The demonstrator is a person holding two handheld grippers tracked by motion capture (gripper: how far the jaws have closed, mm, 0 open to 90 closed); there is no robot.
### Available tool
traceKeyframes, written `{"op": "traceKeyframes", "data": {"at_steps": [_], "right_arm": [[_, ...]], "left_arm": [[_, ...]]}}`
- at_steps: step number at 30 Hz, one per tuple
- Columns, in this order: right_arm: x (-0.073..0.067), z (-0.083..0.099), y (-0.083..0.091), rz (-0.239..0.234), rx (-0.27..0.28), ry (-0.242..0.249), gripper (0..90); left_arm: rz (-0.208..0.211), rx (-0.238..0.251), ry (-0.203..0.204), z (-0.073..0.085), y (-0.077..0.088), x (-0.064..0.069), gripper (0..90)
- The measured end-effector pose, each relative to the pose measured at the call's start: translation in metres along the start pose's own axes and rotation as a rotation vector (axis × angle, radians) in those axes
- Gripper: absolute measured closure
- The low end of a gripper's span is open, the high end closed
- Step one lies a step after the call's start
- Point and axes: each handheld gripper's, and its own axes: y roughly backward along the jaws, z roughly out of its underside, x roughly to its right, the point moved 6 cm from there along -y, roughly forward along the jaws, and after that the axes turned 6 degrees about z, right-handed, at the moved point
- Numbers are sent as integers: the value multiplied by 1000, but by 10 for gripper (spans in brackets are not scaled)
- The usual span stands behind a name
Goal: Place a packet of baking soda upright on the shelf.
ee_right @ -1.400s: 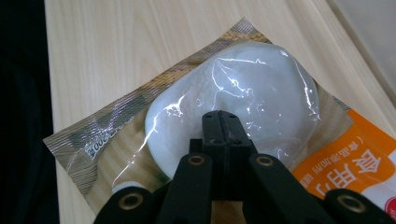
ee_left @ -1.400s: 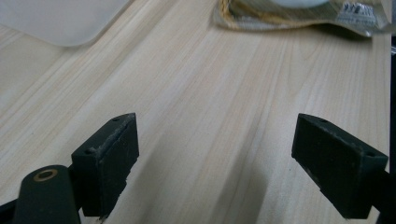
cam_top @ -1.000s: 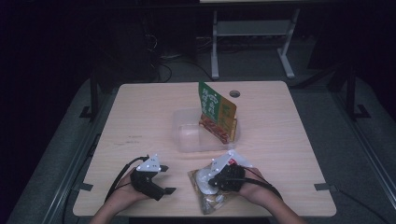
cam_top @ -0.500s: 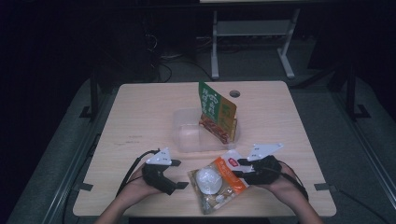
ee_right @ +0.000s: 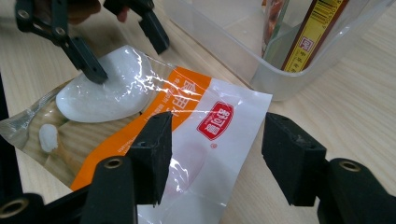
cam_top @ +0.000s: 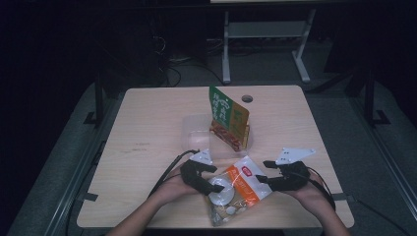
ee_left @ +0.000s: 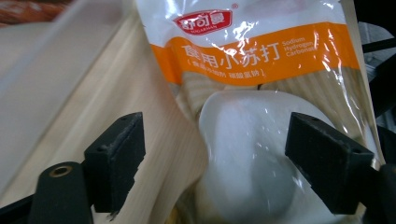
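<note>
A baking soda bag, white and orange on top and clear below, lies flat near the table's front edge. A white lump of powder sits in its clear part. My left gripper is open, and in the left gripper view its jaws straddle that lump. My right gripper is open at the bag's white printed end, one jaw on either side. The right gripper view also shows the left gripper over the lump.
A clear plastic container stands mid-table just behind the bag, with a green and orange snack bag upright in it. The table has a cable hole at the back. The floor beyond is dark.
The right gripper slid from over the bag to its right end, and the bag swung to lie diagonally. The left gripper moved right onto the bag's clear part.
</note>
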Motion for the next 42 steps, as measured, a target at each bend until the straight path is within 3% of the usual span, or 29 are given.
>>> {"op": "traceKeyframes", "data": {"at_steps": [2,7,11,17,20,23,26,33,42], "right_arm": [[1,-1,1,0,9,6,423],[2,-2,2,6,19,12,423],[1,-3,3,8,20,12,423],[0,-5,4,8,36,14,423],[1,-5,6,4,51,12,422],[3,-7,7,0,70,3,422],[3,-7,9,1,79,-2,422],[5,-10,15,-19,128,-30,408],[2,-20,22,-105,206,-67,376]], "left_arm": [[31,0,22,-1,-5,1,245],[114,-5,58,2,-7,2,423],[151,10,86,3,-8,4,541],[140,5,27,0,-6,10,776],[148,-3,-12,0,-2,14,855],[154,18,-21,-2,3,19,886],[148,22,-38,-2,8,25,893],[107,91,-49,-4,31,35,897],[-10,235,-34,-6,82,35,898]]}}
